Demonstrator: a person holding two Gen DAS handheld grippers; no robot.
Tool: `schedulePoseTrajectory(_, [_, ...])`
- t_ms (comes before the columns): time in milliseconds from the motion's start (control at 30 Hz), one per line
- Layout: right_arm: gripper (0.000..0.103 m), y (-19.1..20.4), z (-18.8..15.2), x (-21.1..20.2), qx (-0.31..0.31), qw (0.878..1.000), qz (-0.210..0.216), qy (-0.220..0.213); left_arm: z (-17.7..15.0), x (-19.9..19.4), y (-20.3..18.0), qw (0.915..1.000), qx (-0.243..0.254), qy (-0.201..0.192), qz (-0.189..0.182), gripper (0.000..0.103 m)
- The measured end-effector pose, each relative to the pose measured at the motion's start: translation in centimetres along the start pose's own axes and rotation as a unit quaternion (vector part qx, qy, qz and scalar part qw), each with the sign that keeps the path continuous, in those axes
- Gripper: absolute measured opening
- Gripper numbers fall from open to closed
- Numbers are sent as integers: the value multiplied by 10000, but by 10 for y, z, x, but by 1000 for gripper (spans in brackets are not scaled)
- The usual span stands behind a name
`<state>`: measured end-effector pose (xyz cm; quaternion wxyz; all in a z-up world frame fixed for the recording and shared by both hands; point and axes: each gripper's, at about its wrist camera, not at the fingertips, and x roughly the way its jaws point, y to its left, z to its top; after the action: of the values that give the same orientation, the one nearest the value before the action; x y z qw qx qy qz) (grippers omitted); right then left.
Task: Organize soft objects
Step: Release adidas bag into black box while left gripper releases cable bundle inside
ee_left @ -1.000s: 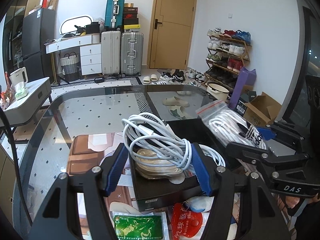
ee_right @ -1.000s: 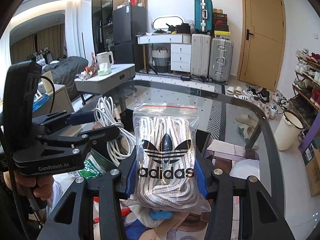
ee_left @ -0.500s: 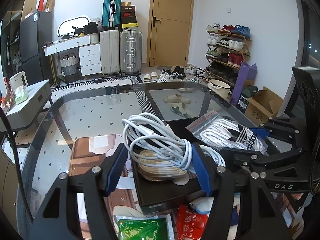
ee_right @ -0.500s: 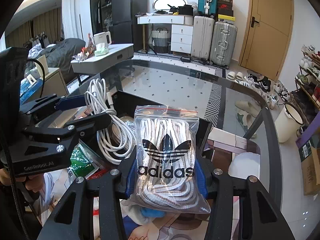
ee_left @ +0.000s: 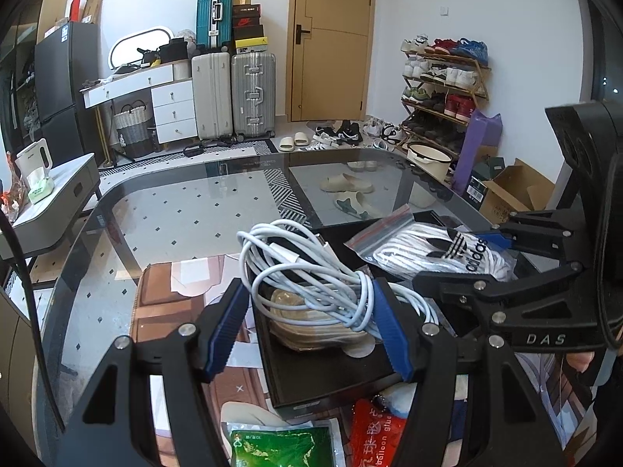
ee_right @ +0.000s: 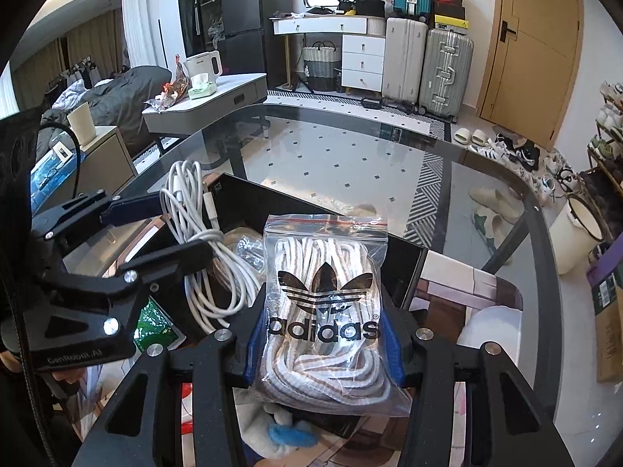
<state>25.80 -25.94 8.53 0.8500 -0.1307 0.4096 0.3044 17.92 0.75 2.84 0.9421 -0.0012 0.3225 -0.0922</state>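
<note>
Two handheld grippers hover above a black box (ee_left: pixel 323 366) on a glass table (ee_left: pixel 175 210), each carrying a soft item for sorting. Nearest the right wrist camera, the right gripper (ee_right: pixel 323 338) is clamped on a zip bag of striped laces (ee_right: pixel 325 311), blue pads pressed into both sides; the bag stands with its long axis running away from the claw, red seal at the far end, directly over the box's right half. The left gripper (ee_left: pixel 307 323) pinches a coiled white cable (ee_left: pixel 311 272) at its wrapped waist, loops spilling forward and toward the right gripper, above the box's left half. The box lies just below and ahead of both claws, so the coming move looks like a short descent; the right hand's bag appears slightly deeper over the opening. Inside the box sits a tan insole-like piece in clear wrap (ee_left: pixel 311 323), directly under the cable, plus another clear packet (ee_right: pixel 249 249) seen from the right wrist view. Short of the box, a green packet (ee_left: pixel 284 447) and a red packet (ee_left: pixel 373 428) wait on a patterned mat (ee_left: pixel 167 299). Beyond the table stand suitcases (ee_left: pixel 233 93) and a shoe rack (ee_left: pixel 444 81).
</note>
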Motion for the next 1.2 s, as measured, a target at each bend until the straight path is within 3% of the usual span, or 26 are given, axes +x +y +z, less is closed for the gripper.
schedulePoseTrajectory(233, [49,5,3,12,-86,9998,106,129,-1,2,-10,9995,264,-2,171,64])
schedulePoseTrajectory(467, [52,5,2,13,-122,9997,185,-39,0,1,-6,9996,260,-12,103,64])
schedulePoseTrajectory(700, [70,3,-5,-8,-110,9990,132,-423,0,-7,1,9999,143,37,32,65])
schedulePoseTrajectory(767, [76,3,-8,-17,-73,9985,62,-531,0,-12,1,9999,153,11,48,71])
schedulePoseTrajectory(933, [95,5,-18,-35,61,9973,-50,-724,-2,-33,5,9997,76,-235,66,100])
schedulePoseTrajectory(967, [100,6,-21,-38,93,9970,-78,-765,-2,-37,6,9995,38,-300,62,101])
schedulePoseTrajectory(1200, [102,17,-39,-55,294,9953,-151,-912,-12,-60,17,9989,-99,-455,86,103])
